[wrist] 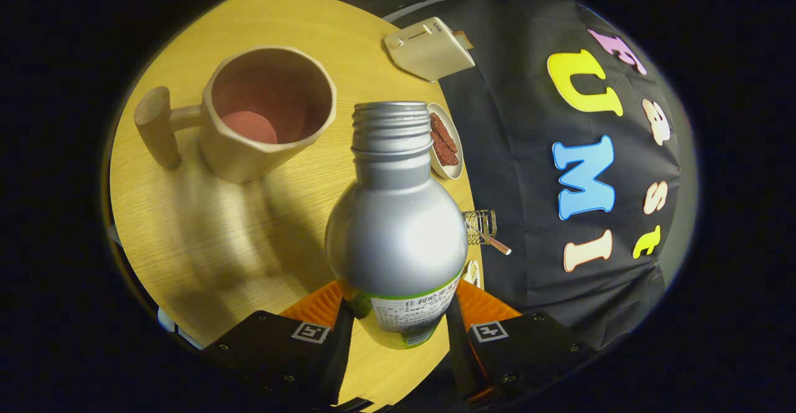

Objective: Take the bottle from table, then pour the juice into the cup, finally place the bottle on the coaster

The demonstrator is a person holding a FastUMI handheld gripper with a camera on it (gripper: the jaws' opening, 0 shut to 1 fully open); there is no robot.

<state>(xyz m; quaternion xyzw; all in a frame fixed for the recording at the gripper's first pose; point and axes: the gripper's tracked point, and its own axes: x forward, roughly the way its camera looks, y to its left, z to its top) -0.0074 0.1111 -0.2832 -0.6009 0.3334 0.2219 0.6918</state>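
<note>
**A:** ok what's the gripper [398,323] doing in the gripper view?

**B:** Clamped on the bottle [396,226]. One finger presses each side of its lower body, at the label. Bottle's silver, cap off, threaded neck open, lifted off the table [186,226] and tipped toward the cup [267,111].

**A:** And the cup?

**B:** Just beyond the bottle's mouth, off to one side. Wooden mug, peg handle, reddish inside. Further back there's a toaster [429,47], a plate [449,142] of dark strips, and a small wire rack [482,225] near the table edge.

The gripper [398,323] is clamped, both fingers pressing the bottle [396,232].
</note>
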